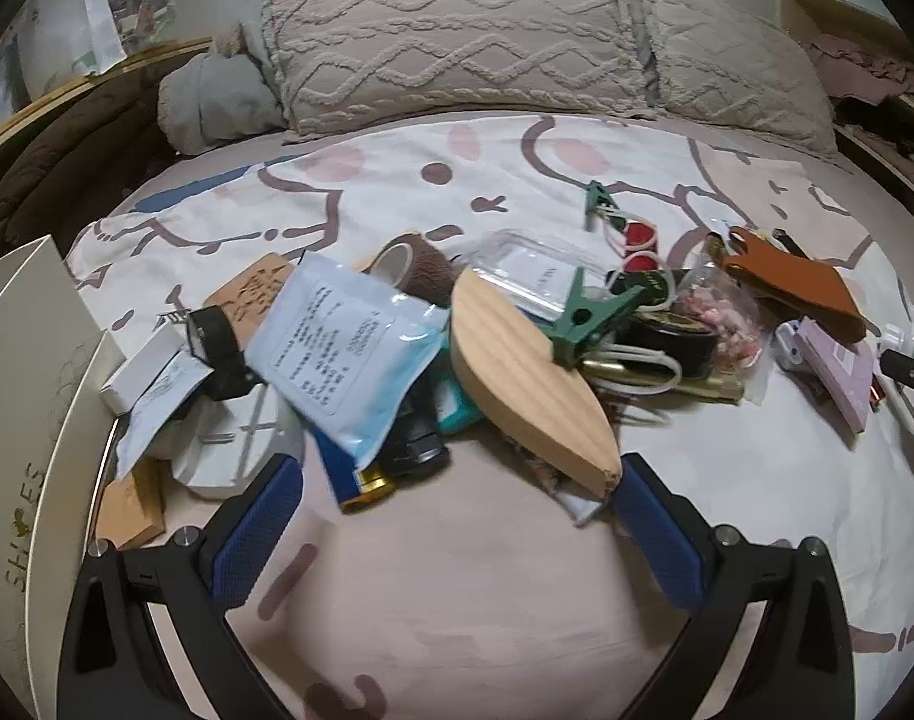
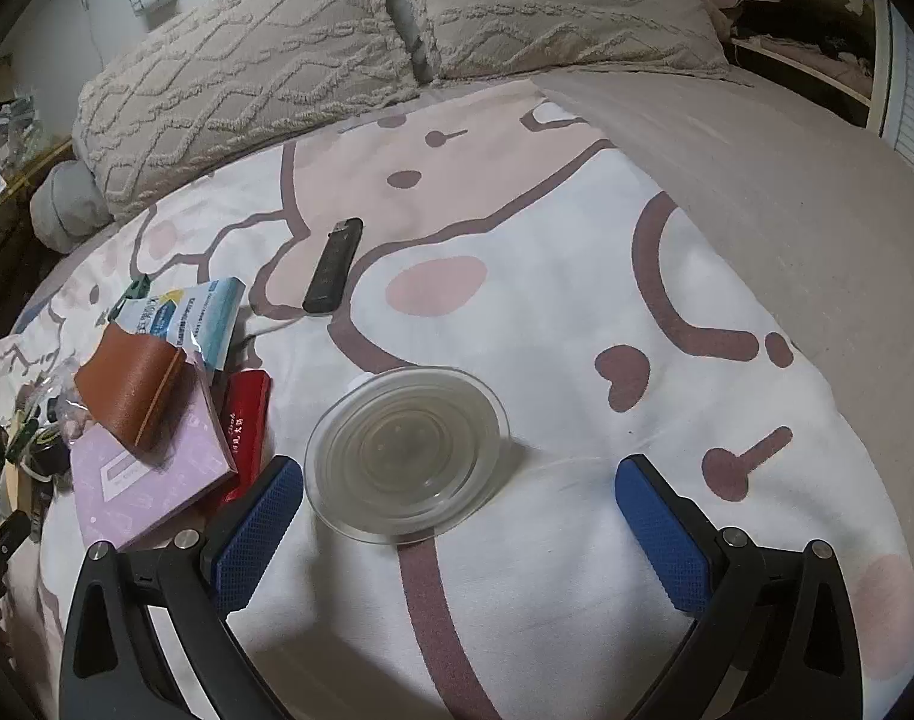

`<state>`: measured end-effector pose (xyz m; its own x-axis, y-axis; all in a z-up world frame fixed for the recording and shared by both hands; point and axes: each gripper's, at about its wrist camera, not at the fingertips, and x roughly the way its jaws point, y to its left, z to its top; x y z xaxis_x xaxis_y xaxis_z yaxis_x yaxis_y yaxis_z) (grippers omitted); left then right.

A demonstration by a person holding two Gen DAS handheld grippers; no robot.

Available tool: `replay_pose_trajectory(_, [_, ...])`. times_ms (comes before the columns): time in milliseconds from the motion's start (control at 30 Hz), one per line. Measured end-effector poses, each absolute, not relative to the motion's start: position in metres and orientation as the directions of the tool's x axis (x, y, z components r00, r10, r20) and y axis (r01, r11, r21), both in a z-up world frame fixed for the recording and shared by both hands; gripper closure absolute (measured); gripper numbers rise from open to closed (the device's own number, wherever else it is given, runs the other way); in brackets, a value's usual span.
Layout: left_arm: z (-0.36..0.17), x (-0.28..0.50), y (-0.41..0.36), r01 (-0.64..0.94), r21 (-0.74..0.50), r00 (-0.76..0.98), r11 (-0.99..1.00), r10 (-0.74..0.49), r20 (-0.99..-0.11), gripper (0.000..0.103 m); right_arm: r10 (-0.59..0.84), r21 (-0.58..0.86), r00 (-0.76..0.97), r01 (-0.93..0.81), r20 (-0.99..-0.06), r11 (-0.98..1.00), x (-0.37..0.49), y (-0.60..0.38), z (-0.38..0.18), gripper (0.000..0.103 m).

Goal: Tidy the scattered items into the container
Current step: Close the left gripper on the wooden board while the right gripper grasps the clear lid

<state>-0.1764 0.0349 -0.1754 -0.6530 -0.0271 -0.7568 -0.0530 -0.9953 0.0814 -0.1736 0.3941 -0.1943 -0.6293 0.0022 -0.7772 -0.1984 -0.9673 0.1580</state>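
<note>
At the far left a cream shoebox [image 1: 19, 396] stands open beside the heap, likely the container, set close for short carries. The left gripper [image 1: 457, 480] is spread wide and empty, facing a pale-blue sachet [image 1: 343, 354] and a wooden leaf-shaped board [image 1: 529, 390] heaped together on the bedsheet [image 1: 457, 600]. The right gripper [image 2: 460, 483], equally wide and empty, straddles a clear plastic lid [image 2: 406, 456]; a black lighter [image 2: 332, 275] lies beyond.

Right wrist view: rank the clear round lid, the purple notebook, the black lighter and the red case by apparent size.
1. clear round lid, though nearness inflates it
2. purple notebook
3. red case, partly hidden
4. black lighter, farthest away
</note>
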Motion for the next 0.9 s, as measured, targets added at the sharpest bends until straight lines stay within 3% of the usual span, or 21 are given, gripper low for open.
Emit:
replay_pose_trajectory(200, [-0.174, -0.175, 0.022, -0.016, 0.083, -0.654, -0.996, -0.053, -0.754, 0.0, -0.051, 0.237, -0.667, -0.191, -0.743, -0.953, -0.169, 0.401, -0.192, 0.0])
replay_pose_trajectory(433, [-0.171, -0.172, 0.009, -0.006, 0.041, -0.666, -0.999, -0.026, -0.746, 0.0, -0.034, 0.196, -0.664, -0.171, -0.747, -0.966, -0.179, 0.394, -0.19, 0.0])
replay_pose_trajectory(500, [-0.169, -0.173, 0.009, -0.015, 0.036, -0.674, -0.999, -0.016, -0.739, 0.0, -0.032, 0.199, -0.671, -0.174, -0.741, -0.965, -0.179, 0.396, -0.189, 0.013])
replay_pose_trajectory(733, [-0.166, -0.175, 0.015, -0.05, 0.023, -0.693, -0.999, 0.018, -0.721, 0.0, -0.046, 0.213, -0.687, -0.161, -0.725, -0.964, -0.179, 0.397, -0.188, 0.031])
replay_pose_trajectory(800, [-0.164, -0.176, 0.015, -0.057, 0.012, -0.698, -0.998, 0.031, -0.716, 0.0, -0.054, 0.208, -0.689, -0.143, -0.723, -0.968, -0.179, 0.395, -0.188, 0.044])
replay_pose_trajectory(900, [-0.163, -0.179, 0.015, -0.062, -0.008, -0.7, -0.998, 0.05, -0.712, 0.0, -0.062, 0.202, -0.693, -0.122, -0.718, -0.972, -0.179, 0.391, -0.188, 0.049])
